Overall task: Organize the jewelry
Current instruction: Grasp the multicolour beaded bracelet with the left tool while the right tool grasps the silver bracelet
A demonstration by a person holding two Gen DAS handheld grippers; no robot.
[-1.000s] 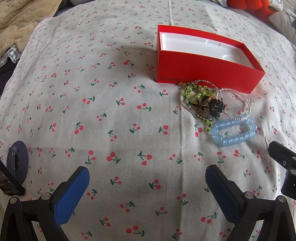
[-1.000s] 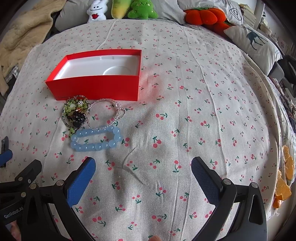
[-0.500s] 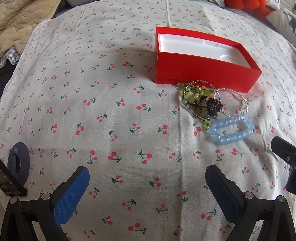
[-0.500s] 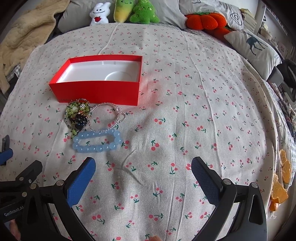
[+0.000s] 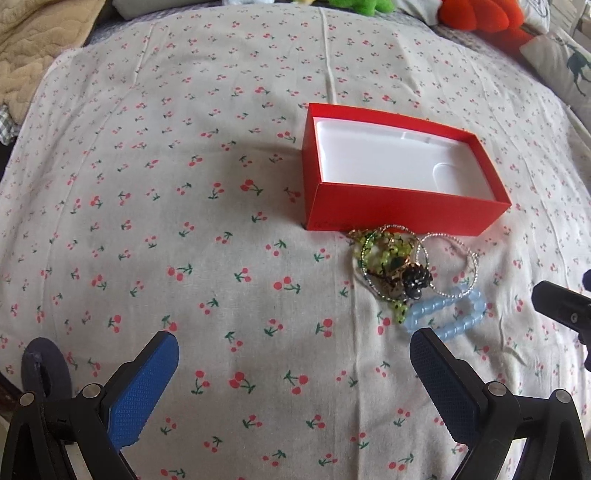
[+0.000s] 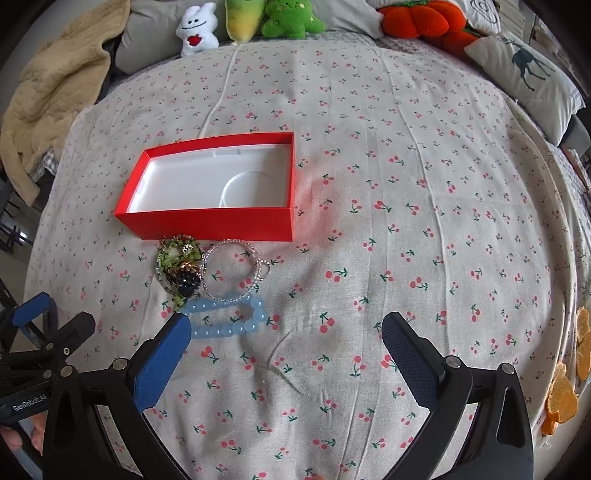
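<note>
An open red box (image 5: 402,218) with a white empty inside (image 6: 218,181) lies on the cherry-print bedsheet. Just in front of it is a pile of jewelry: a green bead string with a black and gold piece (image 5: 395,269) (image 6: 181,266), a thin silver bracelet (image 5: 454,258) (image 6: 236,269), and a pale blue bead bracelet (image 5: 447,314) (image 6: 229,317). My left gripper (image 5: 291,376) is open and empty, to the left of the pile. My right gripper (image 6: 284,354) is open and empty, its left finger (image 6: 162,358) close to the blue bracelet.
Plush toys (image 6: 243,22), an orange plush (image 6: 424,18) and a deer-print pillow (image 6: 528,74) line the far edge of the bed. A beige blanket (image 6: 51,96) lies at the far left. The right gripper's body shows at the right edge of the left wrist view (image 5: 565,310).
Both cameras have risen and tilted, so the box and jewelry sit lower in view and the box's inside shows more. Both grippers stay open. The jewelry has not moved.
</note>
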